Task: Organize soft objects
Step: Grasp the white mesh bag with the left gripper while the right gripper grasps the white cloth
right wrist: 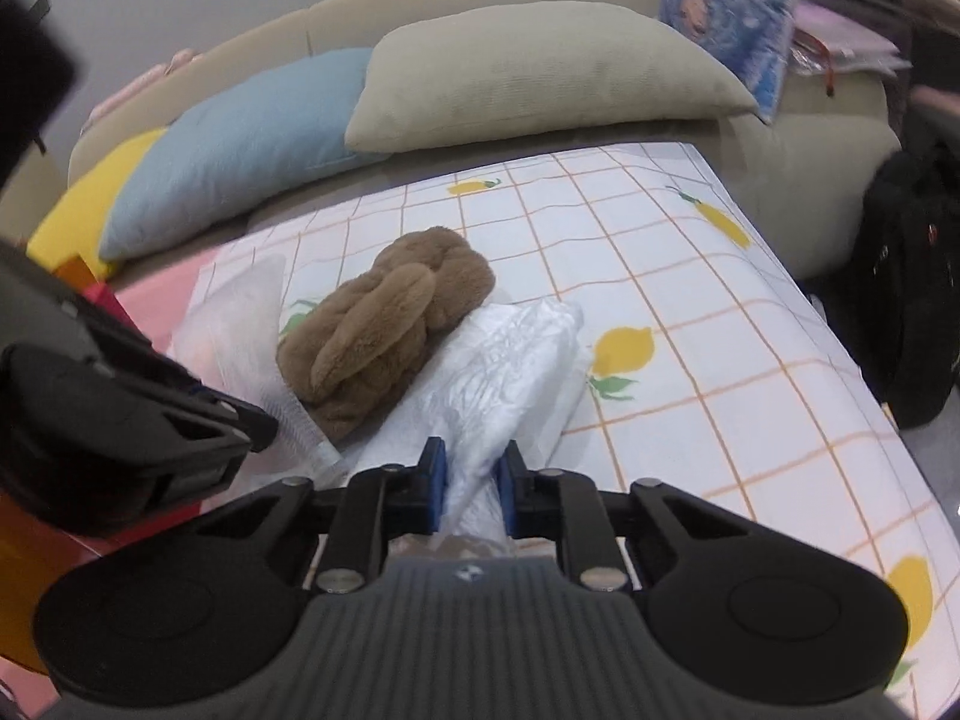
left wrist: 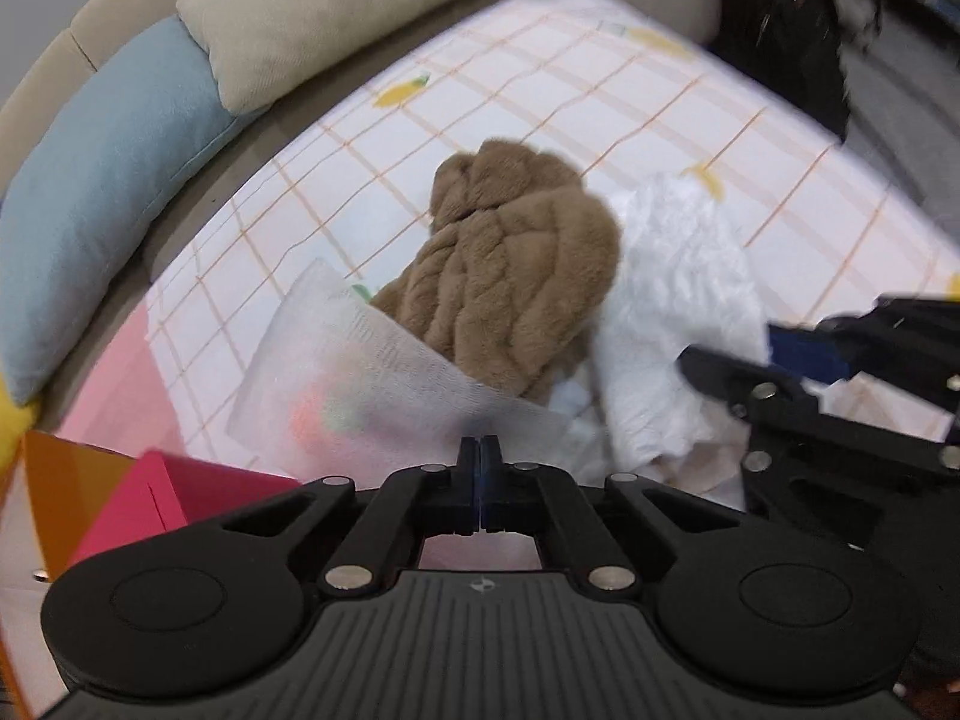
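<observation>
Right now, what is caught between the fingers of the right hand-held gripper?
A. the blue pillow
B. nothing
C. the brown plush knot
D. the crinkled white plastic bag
D: in the right wrist view the right hand-held gripper has its blue pads pressed on a bunched fold of the crinkled white plastic bag, while the brown plush knot lies beyond, untouched by it.

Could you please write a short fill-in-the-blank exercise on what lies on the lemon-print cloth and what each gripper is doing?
1. The fluffy knot-shaped cushion on the lemon-print cloth is ____ in colour.
2. The right gripper is closed on the crinkled ____ plastic bag.
3. The left gripper has its jaws fully ____ at the edge of a translucent sheet.
4. Behind the cloth, the blue pillow lies beside a ____ one.

Missing words: brown; white; shut; beige
</observation>
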`<control>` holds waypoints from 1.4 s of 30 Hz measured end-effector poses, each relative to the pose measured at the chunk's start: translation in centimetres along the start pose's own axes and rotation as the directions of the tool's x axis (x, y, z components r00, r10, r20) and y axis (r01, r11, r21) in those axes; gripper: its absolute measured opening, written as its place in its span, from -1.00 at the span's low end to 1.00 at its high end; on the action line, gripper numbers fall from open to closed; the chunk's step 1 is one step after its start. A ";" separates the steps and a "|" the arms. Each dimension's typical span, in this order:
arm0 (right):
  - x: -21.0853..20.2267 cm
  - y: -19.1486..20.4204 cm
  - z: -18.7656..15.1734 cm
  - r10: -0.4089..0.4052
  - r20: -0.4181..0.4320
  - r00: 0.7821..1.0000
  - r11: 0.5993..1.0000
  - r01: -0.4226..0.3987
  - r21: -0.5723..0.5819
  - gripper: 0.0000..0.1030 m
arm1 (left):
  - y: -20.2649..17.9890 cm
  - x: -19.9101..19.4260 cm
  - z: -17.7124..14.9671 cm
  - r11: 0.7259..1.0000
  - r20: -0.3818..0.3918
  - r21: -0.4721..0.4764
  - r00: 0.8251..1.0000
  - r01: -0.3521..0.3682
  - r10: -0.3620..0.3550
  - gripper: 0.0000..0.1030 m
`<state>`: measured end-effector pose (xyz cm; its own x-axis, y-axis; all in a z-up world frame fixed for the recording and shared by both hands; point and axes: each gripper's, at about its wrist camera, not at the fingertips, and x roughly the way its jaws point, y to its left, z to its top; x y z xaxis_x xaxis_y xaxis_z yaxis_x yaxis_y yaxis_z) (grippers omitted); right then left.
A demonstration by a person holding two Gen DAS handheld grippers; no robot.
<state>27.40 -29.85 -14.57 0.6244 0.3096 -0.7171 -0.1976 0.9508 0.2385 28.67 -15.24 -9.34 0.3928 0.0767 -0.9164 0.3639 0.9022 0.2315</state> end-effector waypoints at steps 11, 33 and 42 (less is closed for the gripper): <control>-2.6 -2.2 -0.9 0.049 -0.046 0.998 0.970 -0.037 0.240 -0.70 | -1.1 -1.8 -2.7 0.996 0.156 0.044 0.984 0.075 -0.081 0.10; -1.0 -2.7 -0.6 0.040 -0.106 0.994 0.970 -0.013 0.241 -0.71 | -4.3 2.3 -4.2 0.953 0.220 0.089 0.939 -0.289 0.264 -0.90; -3.2 -1.1 -1.4 0.019 -0.165 0.986 0.980 0.014 0.196 -0.75 | -3.1 -3.0 -6.3 0.992 0.298 -0.027 0.947 -0.122 0.124 -0.97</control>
<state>24.53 -31.86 -13.43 0.4874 0.3249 -0.8105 -0.0371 0.9351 0.3525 21.08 -15.61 -9.39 0.6685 0.0583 -0.7414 0.2905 0.8973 0.3325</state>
